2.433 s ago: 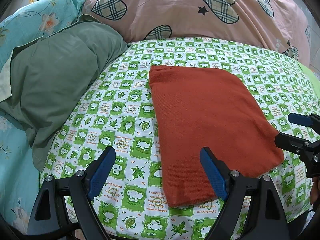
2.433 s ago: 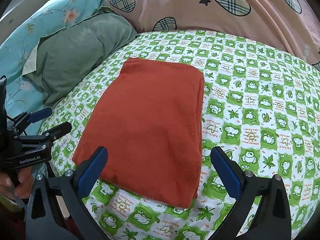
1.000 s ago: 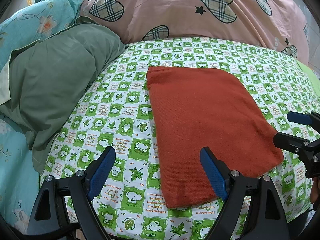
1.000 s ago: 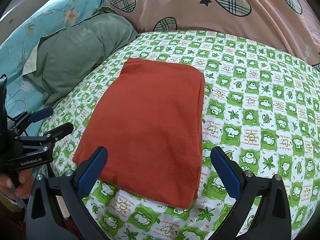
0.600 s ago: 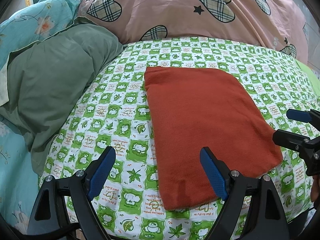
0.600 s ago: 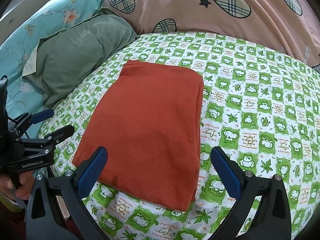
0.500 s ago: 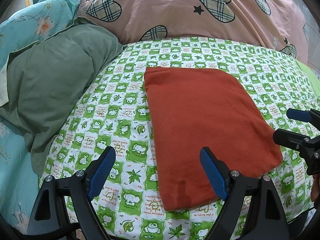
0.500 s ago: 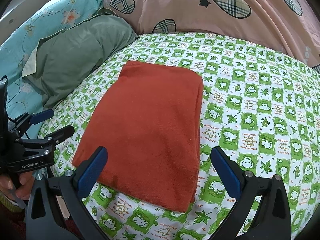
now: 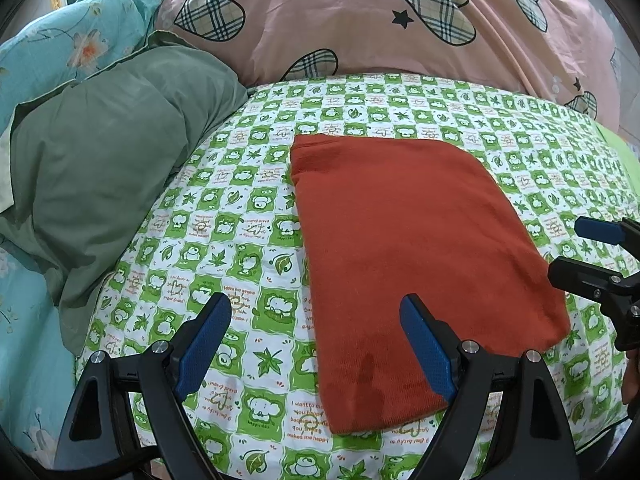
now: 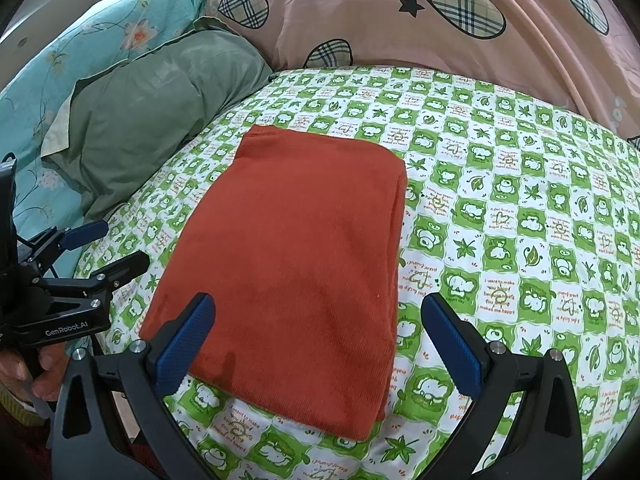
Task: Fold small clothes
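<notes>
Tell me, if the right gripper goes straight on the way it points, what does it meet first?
Probably the red cloth: the right gripper, jaws open and empty, points down at its near end. Depth is hard to judge, so it could land nearer the edge.

We hold two alike tools: the left black two-finger gripper and the right black two-finger gripper. Each has angular matte black arms with triangular cut-outs, and its jaws end in ribbed blue pads. Round silver screws sit at the joints of the arms. Seen from the right wrist camera, the body of the left tool carries white lettering reading "GenRobot.AI", small silver screws along its black linkage and thin black cables behind it. Fingers of our left hand wrap its handle at the frame edge.
</notes>
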Available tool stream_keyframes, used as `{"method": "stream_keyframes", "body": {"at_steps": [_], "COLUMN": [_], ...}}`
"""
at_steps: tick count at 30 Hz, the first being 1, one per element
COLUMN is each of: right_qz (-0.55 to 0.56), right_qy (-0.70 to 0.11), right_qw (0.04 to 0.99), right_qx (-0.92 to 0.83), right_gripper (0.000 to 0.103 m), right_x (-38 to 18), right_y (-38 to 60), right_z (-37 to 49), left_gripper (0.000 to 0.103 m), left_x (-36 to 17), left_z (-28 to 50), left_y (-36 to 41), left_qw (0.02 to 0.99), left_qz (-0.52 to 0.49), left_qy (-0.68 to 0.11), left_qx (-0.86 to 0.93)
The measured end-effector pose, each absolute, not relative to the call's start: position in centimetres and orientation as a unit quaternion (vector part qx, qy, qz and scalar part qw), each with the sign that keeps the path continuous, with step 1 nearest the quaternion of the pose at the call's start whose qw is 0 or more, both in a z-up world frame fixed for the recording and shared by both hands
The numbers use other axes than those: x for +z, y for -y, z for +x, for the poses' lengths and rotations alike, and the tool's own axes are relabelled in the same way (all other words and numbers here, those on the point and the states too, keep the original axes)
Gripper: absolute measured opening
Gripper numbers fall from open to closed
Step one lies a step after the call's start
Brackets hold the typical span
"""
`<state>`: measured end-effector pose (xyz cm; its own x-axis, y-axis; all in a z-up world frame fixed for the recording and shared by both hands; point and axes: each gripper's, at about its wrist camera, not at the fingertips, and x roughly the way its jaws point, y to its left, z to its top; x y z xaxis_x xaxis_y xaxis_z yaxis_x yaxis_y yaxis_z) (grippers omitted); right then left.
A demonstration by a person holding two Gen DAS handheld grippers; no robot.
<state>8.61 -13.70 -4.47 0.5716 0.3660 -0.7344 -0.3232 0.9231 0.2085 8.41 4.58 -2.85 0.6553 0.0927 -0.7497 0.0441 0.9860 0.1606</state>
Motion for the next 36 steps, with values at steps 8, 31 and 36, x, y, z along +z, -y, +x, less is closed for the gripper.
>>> {"method": "stream_keyframes", "body": {"at_steps": [8,31,36], "right_qz": [0.025,0.03,0.034], "right_qy": [-0.416,-0.419,-0.422], "right_qw": [0.887,0.886,0.883], "right_qx": [0.199,0.198,0.201], "right_gripper": [0.102,0.102,0.102], "right_x": [-4.3,-4.6,-5.1], "right_y": [13.7,14.0,14.1], "right_z": [9.2,9.7,10.0], "left_gripper": [0.087,0.087,0.087], "left_x": [-2.7,-2.6,-2.8], "left_z": [8.9,9.4,9.5], "left_y": [-4.3,-4.7,-4.8], "left_qw": [0.908,0.908,0.907], "left_qz": [0.086,0.095,0.095], "left_qy": [-0.41,-0.406,-0.408], "left_qx": [0.018,0.035,0.039]}}
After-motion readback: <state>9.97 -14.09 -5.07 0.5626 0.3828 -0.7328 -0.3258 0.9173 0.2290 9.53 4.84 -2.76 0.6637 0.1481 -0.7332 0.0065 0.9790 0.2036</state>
